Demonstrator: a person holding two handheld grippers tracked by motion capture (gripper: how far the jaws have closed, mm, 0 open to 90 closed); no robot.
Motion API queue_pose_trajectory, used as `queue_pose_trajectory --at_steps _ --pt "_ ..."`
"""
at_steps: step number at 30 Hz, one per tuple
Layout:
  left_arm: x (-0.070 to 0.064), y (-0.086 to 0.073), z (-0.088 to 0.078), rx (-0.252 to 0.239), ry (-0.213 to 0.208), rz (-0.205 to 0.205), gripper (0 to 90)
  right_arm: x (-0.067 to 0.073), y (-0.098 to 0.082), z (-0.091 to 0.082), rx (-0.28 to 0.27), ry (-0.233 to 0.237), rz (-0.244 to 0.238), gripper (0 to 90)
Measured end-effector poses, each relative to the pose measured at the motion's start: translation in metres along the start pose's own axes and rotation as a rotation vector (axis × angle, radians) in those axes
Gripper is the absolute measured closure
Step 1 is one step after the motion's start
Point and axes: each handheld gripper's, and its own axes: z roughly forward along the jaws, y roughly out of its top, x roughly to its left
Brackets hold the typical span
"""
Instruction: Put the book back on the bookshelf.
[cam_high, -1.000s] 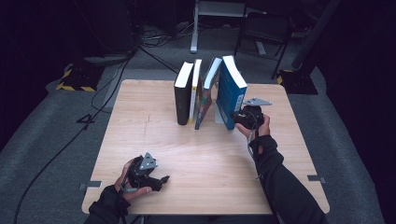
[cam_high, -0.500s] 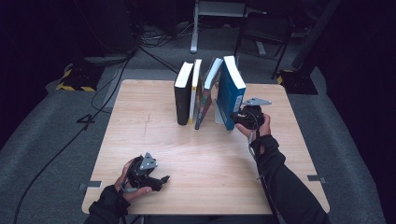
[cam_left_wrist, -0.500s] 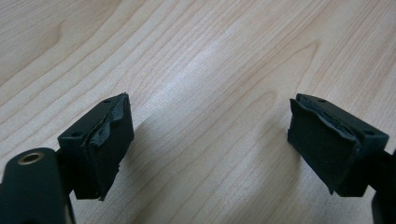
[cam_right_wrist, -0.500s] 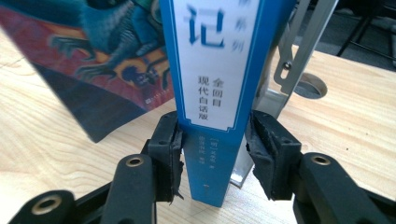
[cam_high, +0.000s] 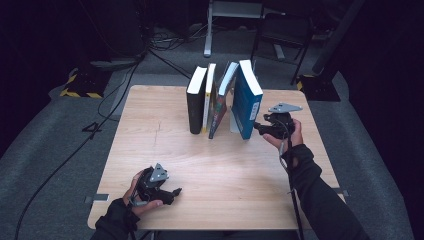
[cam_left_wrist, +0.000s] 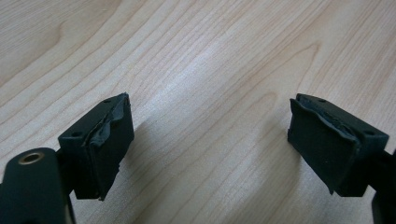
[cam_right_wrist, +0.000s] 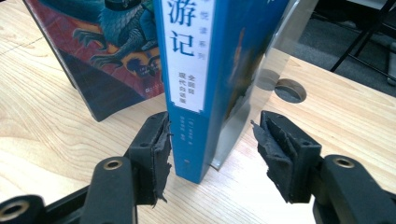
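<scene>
Both pads of the right tool (cam_right_wrist: 210, 140) flank the blue book (cam_right_wrist: 205, 70), untouched.

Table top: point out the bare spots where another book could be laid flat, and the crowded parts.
On the table, bare wood lies left of the black book, and across the middle, between the book row and the left gripper. It is crowded around the blue book, where the right gripper straddles its spine, pads apart.

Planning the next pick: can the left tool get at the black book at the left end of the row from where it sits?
Probably yes. The left tool rests open near the table's front edge, and bare table lies between it and the black book, whose left side is free; it would have to travel forward.
</scene>
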Motion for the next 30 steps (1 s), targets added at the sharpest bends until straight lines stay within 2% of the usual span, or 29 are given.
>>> queue_pose_trajectory --at_steps 4,8,12,20,30 --pt "0.0 0.0 0.0 -0.001 0.002 -0.004 14.4 -0.004 0.0 -0.01 -0.007 0.007 -0.022 42.3" --pt "0.0 0.0 0.0 -0.001 0.007 0.0 14.5 -0.005 0.0 -0.017 -0.009 -0.01 -0.037 40.5" --pt "0.0 0.0 0.0 -0.003 0.007 0.003 14.8 -0.004 0.0 -0.024 -0.013 -0.028 -0.099 36.6" --pt "-0.001 0.0 0.0 -0.003 0.008 0.003 14.8 -0.002 -0.003 -0.033 0.009 0.008 -0.162 32.5" --pt "-0.001 0.0 0.0 -0.002 0.008 0.002 14.8 0.004 -0.011 -0.043 0.071 0.033 -0.237 28.1"
